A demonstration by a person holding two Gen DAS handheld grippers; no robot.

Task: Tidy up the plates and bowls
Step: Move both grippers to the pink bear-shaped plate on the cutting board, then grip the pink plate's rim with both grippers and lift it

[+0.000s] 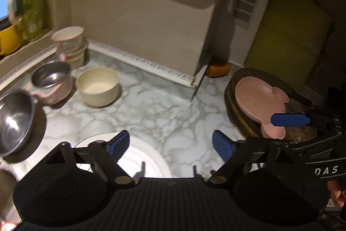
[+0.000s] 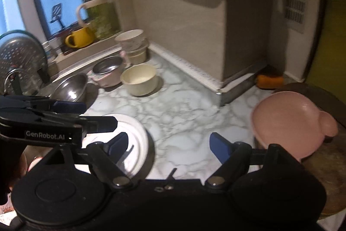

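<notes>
White plate: half hidden behind left gripper
Left jaws: released
Right gripper jaws: released
Pink plate: blurred edge

white plate: near edge hidden | steel bowl: cut off left

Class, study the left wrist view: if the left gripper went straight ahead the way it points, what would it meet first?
Probably bare marble countertop: the open left gripper aims down at it, between the white plate and cream bowl. Depth is hard to judge.
</notes>
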